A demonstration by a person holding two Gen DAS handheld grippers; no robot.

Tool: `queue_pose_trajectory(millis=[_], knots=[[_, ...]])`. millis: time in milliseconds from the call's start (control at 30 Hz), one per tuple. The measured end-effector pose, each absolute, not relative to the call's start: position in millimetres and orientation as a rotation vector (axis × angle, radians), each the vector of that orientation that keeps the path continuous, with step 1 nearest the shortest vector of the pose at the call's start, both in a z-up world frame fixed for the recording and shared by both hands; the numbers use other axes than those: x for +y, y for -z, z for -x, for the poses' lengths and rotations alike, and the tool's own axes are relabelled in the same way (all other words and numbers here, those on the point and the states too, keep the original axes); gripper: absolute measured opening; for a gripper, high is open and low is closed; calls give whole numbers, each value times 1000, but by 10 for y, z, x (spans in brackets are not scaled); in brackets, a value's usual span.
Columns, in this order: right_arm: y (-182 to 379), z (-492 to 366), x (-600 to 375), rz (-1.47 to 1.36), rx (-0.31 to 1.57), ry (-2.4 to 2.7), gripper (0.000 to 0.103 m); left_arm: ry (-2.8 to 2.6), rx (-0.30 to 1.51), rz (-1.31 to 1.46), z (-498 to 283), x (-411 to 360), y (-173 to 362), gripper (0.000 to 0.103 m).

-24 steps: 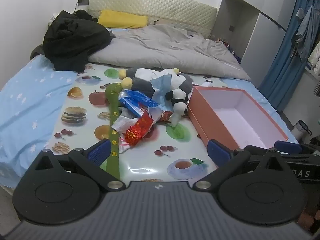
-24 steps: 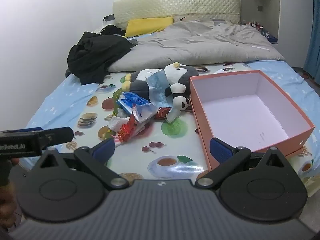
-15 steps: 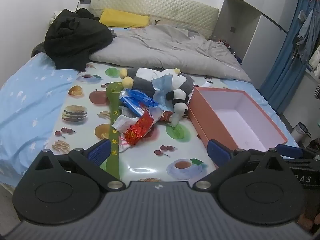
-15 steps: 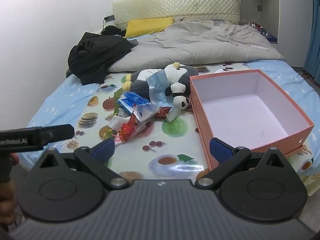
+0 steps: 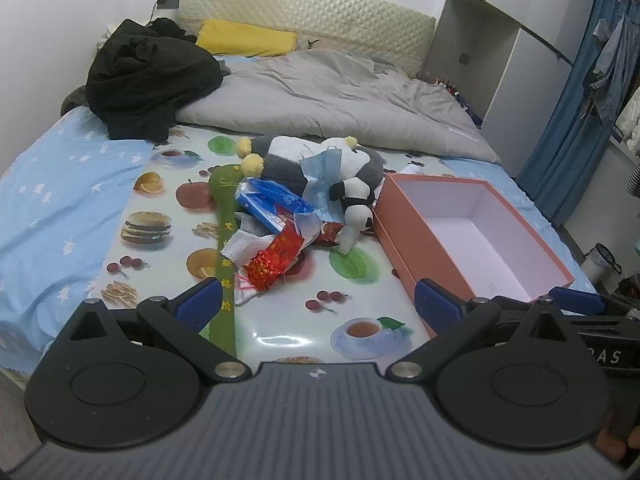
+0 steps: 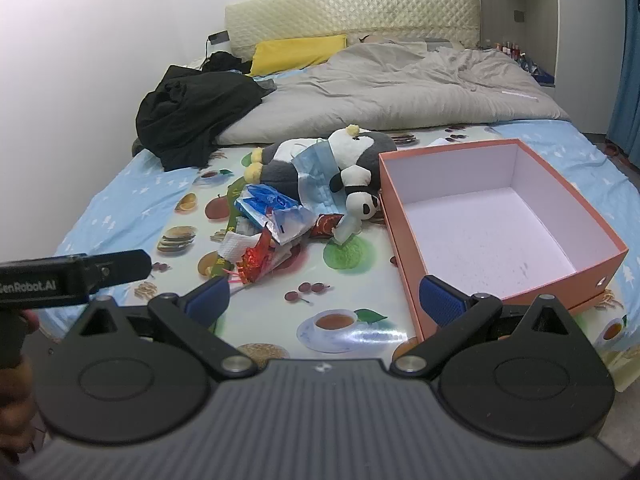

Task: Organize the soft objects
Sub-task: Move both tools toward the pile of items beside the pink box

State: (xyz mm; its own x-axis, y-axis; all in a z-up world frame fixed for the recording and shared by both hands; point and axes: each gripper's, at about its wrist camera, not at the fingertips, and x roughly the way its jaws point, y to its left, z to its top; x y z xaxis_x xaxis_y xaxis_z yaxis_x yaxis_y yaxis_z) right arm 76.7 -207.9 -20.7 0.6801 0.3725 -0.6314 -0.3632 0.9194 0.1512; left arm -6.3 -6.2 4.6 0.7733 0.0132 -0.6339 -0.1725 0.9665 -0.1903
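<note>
A heap of soft things lies on a fruit-print mat (image 5: 168, 208) (image 6: 280, 312) spread over the bed: a grey and white plush (image 5: 288, 160) (image 6: 360, 148), a small panda plush (image 5: 358, 208) (image 6: 362, 200), a blue face mask (image 5: 320, 172) (image 6: 316, 168), blue packets (image 5: 268, 196) (image 6: 264, 200), a red wrapper (image 5: 276, 254) (image 6: 256, 256) and a long green pouch (image 5: 226, 248). An empty orange box (image 5: 404, 236) (image 6: 404, 264) stands to their right. My left gripper (image 5: 318, 304) and right gripper (image 6: 324, 296) hover open near the mat's front edge, short of the heap, nothing between the fingers.
A grey quilt (image 5: 332, 100) (image 6: 400, 88), a black jacket (image 5: 148, 76) (image 6: 192, 108) and a yellow pillow (image 5: 248, 38) (image 6: 296, 50) lie further up the bed. A wardrobe (image 5: 504, 60) and blue curtain (image 5: 568, 120) stand at the right. The left gripper's finger (image 6: 100, 270) shows in the right wrist view.
Both views have drifted slightly; the heap and the box sit a touch lower and nearer in the left wrist view. Nothing on the bed has moved and both grippers stay open.
</note>
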Motion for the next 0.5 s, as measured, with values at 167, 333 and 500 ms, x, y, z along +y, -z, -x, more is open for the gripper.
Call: queue_pose_trajectory(millis=[167,333,500], knots=[[229,-768,-2069,-3,718,-406,103,-102,687,247,49,-68,-28,103],[235,-764,-2072,-4,720,-409,103,-109,692,258,4,-8,44,103],[243,-767,-2073,1,718,-408,103,-106,696,259,7,-11,39,103]])
